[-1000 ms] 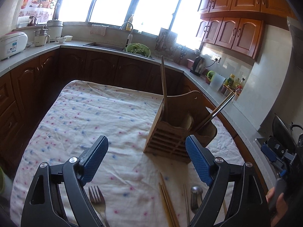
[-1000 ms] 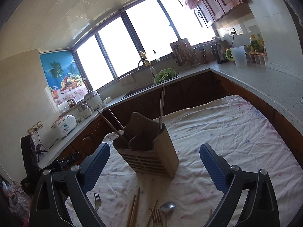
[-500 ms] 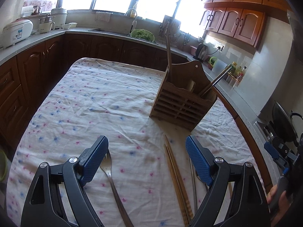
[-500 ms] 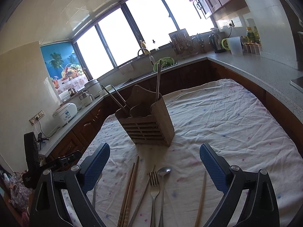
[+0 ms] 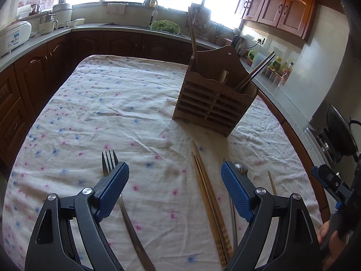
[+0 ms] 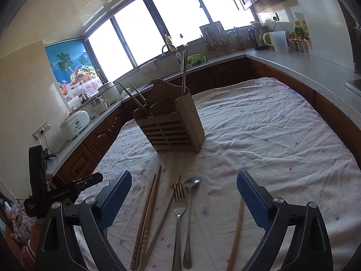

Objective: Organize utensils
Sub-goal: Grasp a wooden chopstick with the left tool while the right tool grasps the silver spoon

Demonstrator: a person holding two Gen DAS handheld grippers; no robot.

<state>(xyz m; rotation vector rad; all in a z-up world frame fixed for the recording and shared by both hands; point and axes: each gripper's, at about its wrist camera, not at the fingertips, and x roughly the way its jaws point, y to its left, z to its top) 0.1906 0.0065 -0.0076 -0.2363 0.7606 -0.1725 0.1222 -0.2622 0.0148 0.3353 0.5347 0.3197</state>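
Note:
A wooden utensil holder stands on the cloth-covered table and holds chopsticks in its slots. In the left wrist view my left gripper is open and empty above the cloth; a fork lies by its left finger and a pair of wooden chopsticks between the fingers. In the right wrist view my right gripper is open and empty over a fork, a spoon, a metal chopstick, a wooden pair and a single wooden chopstick.
The table wears a white cloth with pink and blue flecks. Dark kitchen cabinets and grey counters ring it, with a rice cooker, a sink and a kettle. The left gripper's body shows in the right wrist view.
Both grippers have tilted down and drawn back from the holder. The loose utensils on the cloth now lie in fuller view between the fingers. Both stay open.

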